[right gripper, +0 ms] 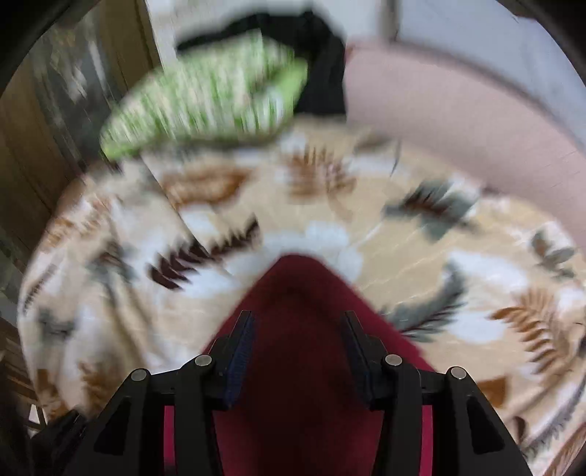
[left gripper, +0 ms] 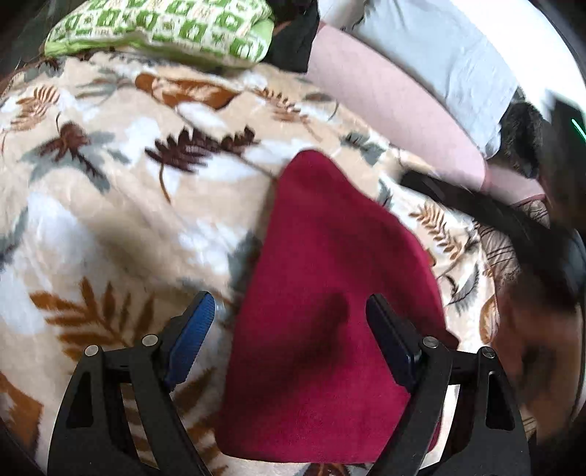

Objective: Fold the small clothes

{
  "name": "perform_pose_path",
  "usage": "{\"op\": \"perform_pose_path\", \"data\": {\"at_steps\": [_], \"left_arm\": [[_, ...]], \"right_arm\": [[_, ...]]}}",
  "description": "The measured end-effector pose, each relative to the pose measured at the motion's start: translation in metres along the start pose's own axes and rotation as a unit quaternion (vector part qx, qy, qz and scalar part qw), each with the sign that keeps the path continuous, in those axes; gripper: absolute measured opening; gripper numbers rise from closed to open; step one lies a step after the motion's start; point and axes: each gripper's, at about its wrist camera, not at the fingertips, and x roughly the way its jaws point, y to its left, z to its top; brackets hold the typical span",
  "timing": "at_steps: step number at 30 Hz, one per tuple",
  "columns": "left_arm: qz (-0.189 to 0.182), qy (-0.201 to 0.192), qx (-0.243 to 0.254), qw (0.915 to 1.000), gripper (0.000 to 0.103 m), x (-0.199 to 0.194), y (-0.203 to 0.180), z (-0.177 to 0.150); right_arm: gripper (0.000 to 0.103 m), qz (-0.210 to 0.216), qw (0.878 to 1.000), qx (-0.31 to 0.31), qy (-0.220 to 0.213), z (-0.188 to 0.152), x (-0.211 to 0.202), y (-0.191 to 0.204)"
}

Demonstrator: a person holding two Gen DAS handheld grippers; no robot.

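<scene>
Nearest the lens in both views: black two-finger frames with blue-padded tips, a dark red fleece cloth running up between them. Left gripper with jaws spread wide, nothing pinched; left blue pad over bare blanket, right tip over the cloth's right half, contact not readable. Right gripper likewise spread, empty, both tips over the red fleece in the lower centre of its frame; heavy motion blur there, so height above the cloth uncertain.

Largest thing under all of it: a beige plush blanket with brown, grey and white leaf print, covering a bed and filling most of both frames. Red cloth lying on it, long axis running from the bottom edge up toward the frame centre, narrowing to a rounded point at its far end; wide end closest to the jaws, partly hidden under the frames. Straight ahead of the right jaws, offset right of centre for the left jaws; probably the right gripper better centred for a grab at the near edge, left needing a shift rightward.

Upper right of the left view: a pale pink padded edge. Upper left: a green-and-white patterned cushion, well apart from the cloth.
</scene>
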Motion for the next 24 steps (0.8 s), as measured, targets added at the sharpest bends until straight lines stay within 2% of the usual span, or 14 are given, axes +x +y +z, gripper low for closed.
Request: {"op": "perform_pose_path", "data": {"at_steps": [3, 5, 8, 9, 10, 11, 12, 13, 15, 17, 19, 21, 23, 24], "left_arm": [[-0.03, -0.031, 0.03, 0.9986, 0.085, -0.017, -0.008, 0.005], [-0.072, -0.051, 0.068, 0.9937, 0.085, -0.03, -0.02, 0.005], [-0.114, -0.047, 0.114, 0.9858, 0.082, -0.032, -0.033, -0.004], [-0.117, -0.032, 0.125, 0.9847, 0.075, -0.025, -0.036, -0.008], [-0.103, -0.011, 0.134, 0.9855, 0.072, -0.013, -0.039, -0.01], [-0.072, 0.031, 0.138, 0.9873, 0.07, 0.009, -0.038, -0.017], [-0.06, 0.055, 0.134, 0.9877, 0.066, 0.023, -0.034, -0.019], [-0.052, 0.052, 0.134, 0.9882, 0.066, 0.03, -0.034, -0.02], [-0.039, 0.042, 0.148, 0.9874, 0.066, 0.032, -0.04, -0.02], [-0.047, 0.041, 0.135, 0.9889, 0.066, 0.035, -0.036, -0.018], [-0.059, 0.039, 0.126, 0.9895, 0.066, 0.033, -0.034, -0.016], [-0.072, 0.026, 0.115, 0.9905, 0.066, 0.019, -0.029, -0.017], [-0.087, 0.014, 0.084, 0.9926, 0.066, 0.0, -0.02, -0.013], [-0.083, 0.009, 0.074, 0.9938, 0.066, -0.006, -0.014, -0.009]], "right_arm": [[0.047, -0.044, 0.998, -0.009, -0.034, -0.04, -0.053, 0.004], [0.047, -0.066, 0.996, -0.028, -0.057, -0.072, -0.078, 0.013], [0.047, -0.093, 0.992, -0.041, -0.068, -0.111, -0.088, 0.027], [0.047, -0.091, 0.993, -0.036, -0.059, -0.125, -0.083, 0.031], [0.047, -0.075, 0.996, -0.028, -0.048, -0.136, -0.077, 0.03], [0.047, -0.05, 0.998, -0.019, -0.029, -0.148, -0.07, 0.03], [0.048, -0.038, 0.999, -0.021, 0.002, -0.163, -0.053, 0.032], [0.051, -0.066, 0.996, -0.041, 0.04, -0.167, -0.037, 0.036], [0.058, -0.078, 0.995, -0.044, 0.042, -0.168, -0.026, 0.033], [0.061, -0.046, 0.997, -0.004, 0.056, -0.172, -0.016, 0.019], [0.074, -0.006, 0.996, 0.058, 0.061, -0.175, -0.012, -0.004], [0.077, 0.009, 0.996, 0.072, 0.051, -0.176, -0.013, -0.01], [0.076, -0.002, 0.998, 0.057, 0.034, -0.174, -0.022, -0.002], [0.076, -0.002, 0.998, 0.061, 0.019, -0.172, -0.03, -0.002]]}}
